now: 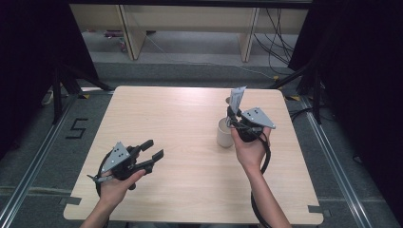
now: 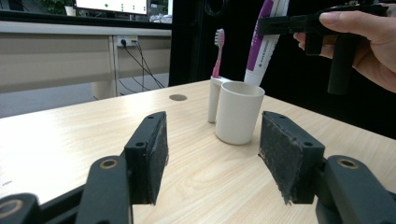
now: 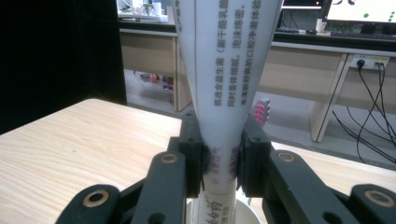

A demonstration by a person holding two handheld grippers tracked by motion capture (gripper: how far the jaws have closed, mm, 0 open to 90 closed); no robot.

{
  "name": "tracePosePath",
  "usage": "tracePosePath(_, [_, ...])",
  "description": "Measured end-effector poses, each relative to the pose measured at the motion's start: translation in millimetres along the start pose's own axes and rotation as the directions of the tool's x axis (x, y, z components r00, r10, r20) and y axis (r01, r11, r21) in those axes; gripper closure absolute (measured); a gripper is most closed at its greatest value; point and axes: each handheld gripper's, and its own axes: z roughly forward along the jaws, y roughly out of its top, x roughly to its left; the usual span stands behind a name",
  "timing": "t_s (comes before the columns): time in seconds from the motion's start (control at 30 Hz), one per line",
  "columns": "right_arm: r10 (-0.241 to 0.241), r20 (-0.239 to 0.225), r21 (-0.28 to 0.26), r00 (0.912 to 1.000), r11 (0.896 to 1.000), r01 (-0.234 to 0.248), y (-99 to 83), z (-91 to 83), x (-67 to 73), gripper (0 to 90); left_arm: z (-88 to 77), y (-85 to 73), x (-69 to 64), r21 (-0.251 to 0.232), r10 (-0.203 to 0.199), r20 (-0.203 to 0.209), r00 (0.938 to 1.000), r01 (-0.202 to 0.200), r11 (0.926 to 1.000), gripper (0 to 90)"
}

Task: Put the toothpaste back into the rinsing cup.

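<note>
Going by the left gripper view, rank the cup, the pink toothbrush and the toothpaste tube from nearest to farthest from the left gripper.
1. Cup: straight ahead on the table, between the open jaws' line of sight.
2. Pink toothbrush: upright in the holder just behind the cup's left side.
3. Toothpaste tube: behind the cup to the right, held in the right gripper.

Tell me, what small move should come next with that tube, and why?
Probably lower the tube a little further into the cup before letting go. The right gripper is shut on the tube, upright, with its lower end just at the cup's mouth, beside the toothbrush. The left gripper hangs open with nothing between its jaws, apart from the cup.
</note>
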Motion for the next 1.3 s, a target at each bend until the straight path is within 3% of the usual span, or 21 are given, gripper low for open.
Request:
tracePosePath(0.07, [0.015,-0.010,0.005,0.9998,1.000,-0.015,-2.9,1.9,0.7,75.5,0.2,-1.5,0.8,0.004,-0.001,-0.001,1.0000,0.001,1.0000,41.8])
tracePosePath(0.1, [0.000,-0.003,-0.001,1.0000,1.000,0.000,-4.1,2.7,-0.4,75.5,0.5,-2.5,1.3,0.004,-0.002,-0.001,1.0000,0.002,1.0000,41.7])
tracePosePath(0.17, [0.025,0.000,0.022,0.9997,0.999,-0.025,-6.8,3.1,1.5,75.5,0.7,-3.7,1.5,0.008,-0.007,-0.003,1.0000,0.007,0.9999,41.7])
tracePosePath(0.2, [0.001,-0.006,0.021,1.0000,1.000,-0.001,-8.0,4.8,-0.2,75.5,0.8,-4.4,1.8,0.010,-0.006,-0.003,1.0000,0.006,0.9999,41.7])
tracePosePath(0.3, [-0.011,0.002,0.022,0.9999,1.000,0.011,-12.9,7.9,0.0,75.5,2.3,-6.3,2.3,-0.002,-0.010,0.006,0.9999,0.010,0.9999,41.7])
tracePosePath(0.4, [0.012,-0.006,0.033,0.9999,0.999,-0.012,-17.8,10.6,1.2,75.5,1.0,-7.1,2.1,0.016,-0.009,-0.004,0.9999,0.009,0.9998,41.7])
tracePosePath(0.6, [-0.004,0.002,0.035,1.0000,0.999,0.004,-22.6,13.9,0.9,75.5,2.3,-9.5,3.3,0.004,-0.015,0.003,0.9999,0.015,0.9999,41.7])
tracePosePath(0.73, [-0.029,0.003,0.034,0.9996,0.999,0.029,-25.0,15.9,-0.4,75.5,1.3,-10.3,3.1,0.026,-0.010,-0.004,0.9999,0.010,0.9996,41.7])
tracePosePath(0.77, [0.005,-0.006,0.047,1.0000,0.999,-0.005,-25.8,15.9,1.6,75.5,1.4,-10.7,2.9,0.027,-0.012,-0.004,0.9999,0.012,0.9996,41.7])
tracePosePath(0.83, [-0.015,-0.005,0.053,0.9999,0.998,0.015,-26.9,16.3,1.1,75.5,1.5,-11.1,2.6,0.024,-0.013,-0.007,0.9999,0.013,0.9996,41.7])
tracePosePath(0.93, [-0.006,0.005,0.051,1.0000,0.999,0.005,-28.7,17.6,1.4,75.4,2.7,-12.1,3.2,0.009,-0.017,0.003,0.9998,0.017,0.9998,41.8])
tracePosePath(1.0, [-0.020,0.009,0.048,0.9998,0.999,0.019,-29.3,17.9,0.5,75.4,1.5,-11.8,3.0,0.026,-0.015,-0.007,0.9999,0.015,0.9995,41.8])
tracePosePath(1.13, [-0.008,-0.012,0.061,0.9999,0.998,0.009,-31.2,19.4,1.6,75.4,1.9,-12.4,3.0,0.028,-0.014,-0.007,0.9999,0.014,0.9995,41.8])
tracePosePath(1.23, [0.000,-0.002,0.064,1.0000,0.998,0.000,-33.0,20.0,2.2,75.3,1.8,-12.9,3.5,0.027,-0.012,-0.008,0.9999,0.013,0.9996,41.8])
tracePosePath(1.3, [-0.018,-0.013,0.072,0.9998,0.997,0.019,-33.8,21.2,1.4,75.3,1.8,-13.2,3.8,0.028,-0.013,-0.009,0.9999,0.013,0.9995,41.8])
